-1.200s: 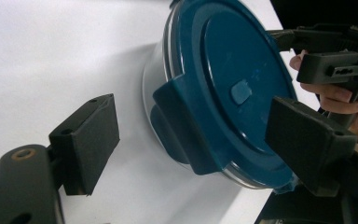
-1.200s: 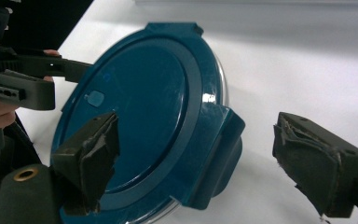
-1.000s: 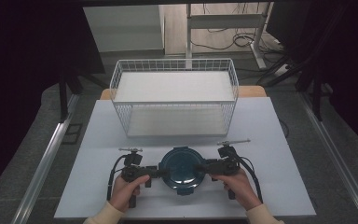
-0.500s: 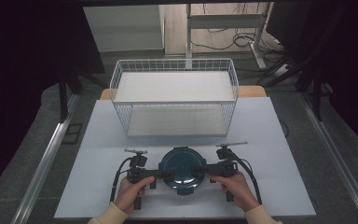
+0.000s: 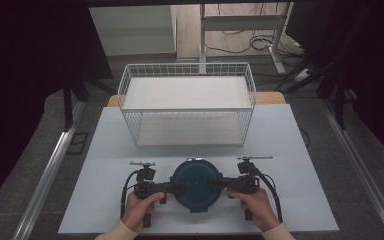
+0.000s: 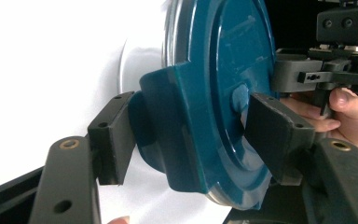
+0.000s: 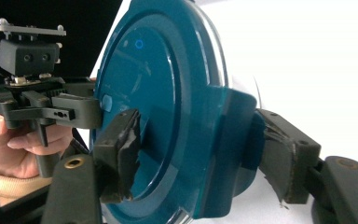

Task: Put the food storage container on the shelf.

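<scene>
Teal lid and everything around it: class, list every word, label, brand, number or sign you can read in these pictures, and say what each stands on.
No readable text anywhere.
teal lid: a small blue ring mark near its upper edge and faint raised lines at its centre, too faint to read as letters.
wire basket: no label.
white table: no marking.

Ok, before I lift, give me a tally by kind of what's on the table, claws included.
Dark teal round lidded container: 1
White wire basket: 1
Black claws, left claw and right claw, one at each side clip of the container: 2
Total: 4
</scene>
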The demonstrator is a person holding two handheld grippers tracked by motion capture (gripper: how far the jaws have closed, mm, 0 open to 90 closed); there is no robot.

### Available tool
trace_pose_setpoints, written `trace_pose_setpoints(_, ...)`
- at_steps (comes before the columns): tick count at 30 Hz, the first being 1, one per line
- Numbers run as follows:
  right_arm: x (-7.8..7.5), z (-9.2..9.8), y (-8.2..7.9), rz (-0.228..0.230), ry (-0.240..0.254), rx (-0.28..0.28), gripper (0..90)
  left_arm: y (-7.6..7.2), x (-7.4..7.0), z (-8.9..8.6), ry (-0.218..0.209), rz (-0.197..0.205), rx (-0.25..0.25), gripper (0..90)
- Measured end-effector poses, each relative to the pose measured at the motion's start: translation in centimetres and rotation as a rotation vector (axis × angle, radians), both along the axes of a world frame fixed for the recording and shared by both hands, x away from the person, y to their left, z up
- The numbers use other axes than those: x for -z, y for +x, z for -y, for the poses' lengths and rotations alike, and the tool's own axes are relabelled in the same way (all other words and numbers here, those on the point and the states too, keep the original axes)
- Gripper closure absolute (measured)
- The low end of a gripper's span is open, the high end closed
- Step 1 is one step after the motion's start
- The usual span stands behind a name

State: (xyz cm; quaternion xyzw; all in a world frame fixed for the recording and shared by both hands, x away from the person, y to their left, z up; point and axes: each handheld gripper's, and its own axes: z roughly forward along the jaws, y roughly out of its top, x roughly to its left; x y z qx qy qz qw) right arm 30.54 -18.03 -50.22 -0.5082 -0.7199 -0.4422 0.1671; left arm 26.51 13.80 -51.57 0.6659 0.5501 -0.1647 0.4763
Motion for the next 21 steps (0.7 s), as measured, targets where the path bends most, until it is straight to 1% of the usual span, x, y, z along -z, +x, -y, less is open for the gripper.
trace_pose_setpoints(7, -0.5, 0.3, -0.3, 0.012, 0.009, 0.002, 39.2, -0.3, -0.4, 0.0, 0.008, 0.024, -0.007, 37.2)
trace_pose_setpoints(8, -0.7, 0.3, -0.4, 0.028, 0.01, -0.001, 40.1, -0.4, -0.6, -0.1, 0.012, 0.038, -0.004, 38.3)
trace_pose_setpoints(11, -0.9, 0.3, -0.5, 0.04, 0.007, -0.008, 40.8, -0.6, -0.8, -0.2, 0.018, 0.043, -0.006, 39.1)
trace_pose_setpoints(12, -1.2, 0.2, -0.7, 0.065, 0.003, -0.014, 41.1, -0.8, -1.0, -0.1, 0.024, 0.051, -0.006, 39.4)
trace_pose_setpoints(13, -1.2, 0.2, -0.7, 0.065, 0.003, -0.014, 41.1, -0.8, -1.0, -0.1, 0.024, 0.051, -0.006, 39.3)
trace_pose_setpoints(15, -1.5, 0.2, -0.8, 0.084, -0.001, -0.02, 41.1, -1.0, -1.3, -0.1, 0.021, 0.057, -0.008, 39.4)
trace_pose_setpoints(16, -1.8, 0.2, -0.9, 0.102, -0.004, -0.026, 41.1, -1.0, -1.5, -0.1, 0.023, 0.064, -0.005, 39.5)
trace_pose_setpoints(17, -1.8, 0.2, -0.9, 0.102, -0.004, -0.026, 41.1, -1.1, -1.6, -0.1, 0.022, 0.068, -0.004, 39.5)
trace_pose_setpoints(21, -2.5, 0.2, -1.2, 0.133, -0.004, -0.036, 41.1, -1.4, -2.3, -0.1, 0.03, 0.096, 0.002, 39.6)
